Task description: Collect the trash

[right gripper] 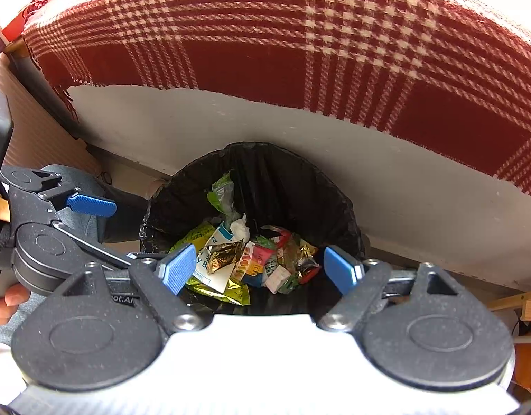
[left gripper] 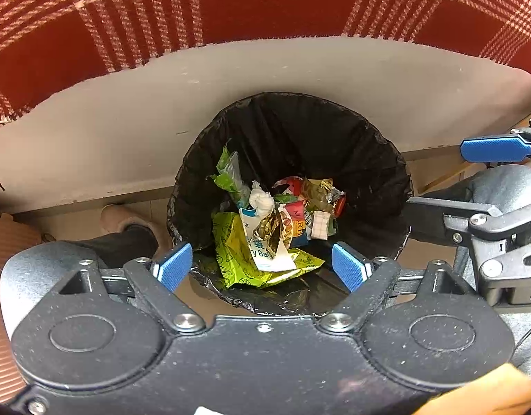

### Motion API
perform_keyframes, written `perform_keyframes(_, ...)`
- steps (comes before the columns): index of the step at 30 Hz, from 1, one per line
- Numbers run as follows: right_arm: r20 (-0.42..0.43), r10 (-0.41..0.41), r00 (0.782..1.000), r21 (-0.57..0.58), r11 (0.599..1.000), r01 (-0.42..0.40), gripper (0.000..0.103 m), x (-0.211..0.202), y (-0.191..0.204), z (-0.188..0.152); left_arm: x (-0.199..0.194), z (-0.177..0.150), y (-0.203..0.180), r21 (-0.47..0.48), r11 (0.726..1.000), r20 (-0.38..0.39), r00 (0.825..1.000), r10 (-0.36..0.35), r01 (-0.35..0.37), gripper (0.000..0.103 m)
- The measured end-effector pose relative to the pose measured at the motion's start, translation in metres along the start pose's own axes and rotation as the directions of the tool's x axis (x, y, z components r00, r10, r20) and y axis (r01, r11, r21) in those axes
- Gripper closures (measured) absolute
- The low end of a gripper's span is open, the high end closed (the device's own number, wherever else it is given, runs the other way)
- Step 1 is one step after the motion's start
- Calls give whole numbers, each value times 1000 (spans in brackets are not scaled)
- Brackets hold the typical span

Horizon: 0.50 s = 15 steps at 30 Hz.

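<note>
Left to right, as you hold both tools over the bin.

Far left, left wrist view: a shoe (left gripper: 127,219) and dark trouser leg stand just beside the bin. Your left gripper (left gripper: 262,266) points steeply down, jaws wide apart, nothing between the blue pads (left gripper: 175,266). It holds no trash.

Centre: the bin (left gripper: 376,173), lined with a black bag (left gripper: 300,128), sits on the floor against the grey base of a piece of furniture draped with a red plaid blanket (left gripper: 265,3). The trash lies at the bottom of the bag: a yellow-green packet (left gripper: 231,259), a white pouch (left gripper: 262,256), a gold foil wrapper (left gripper: 269,228), a tissue wad (left gripper: 262,200), a green wrapper (left gripper: 227,169) leaning on the left wall, plus small mixed wrappers (left gripper: 320,207) to the right. The pile is low; the bag has plenty of room.

Right: your right gripper (right gripper: 262,268) also hangs over the bin mouth, jaws wide apart, empty, close beside the left one.

Judgement: the collecting looks largely done, since every piece of trash in view is inside the bag and both tools are free. No loose trash shows on the strip of floor visible around the bin; the rest of the room is out of view, so you cannot rule out more. What may remain is a check elsewhere, or gathering the bag's rim.
</note>
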State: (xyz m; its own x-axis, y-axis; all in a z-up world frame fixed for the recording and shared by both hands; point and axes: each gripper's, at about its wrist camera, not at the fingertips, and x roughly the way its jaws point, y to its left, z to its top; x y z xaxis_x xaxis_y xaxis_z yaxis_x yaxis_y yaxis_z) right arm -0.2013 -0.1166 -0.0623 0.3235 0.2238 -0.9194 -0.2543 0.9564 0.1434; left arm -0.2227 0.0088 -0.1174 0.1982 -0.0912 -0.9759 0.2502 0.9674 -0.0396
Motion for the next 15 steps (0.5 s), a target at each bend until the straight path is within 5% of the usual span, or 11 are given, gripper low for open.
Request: perform_keyframes(15,14,-7,1000,10,1000,7,15,-5,2,-2,0,0,0,-2,1000,2,1000,9,-9,7)
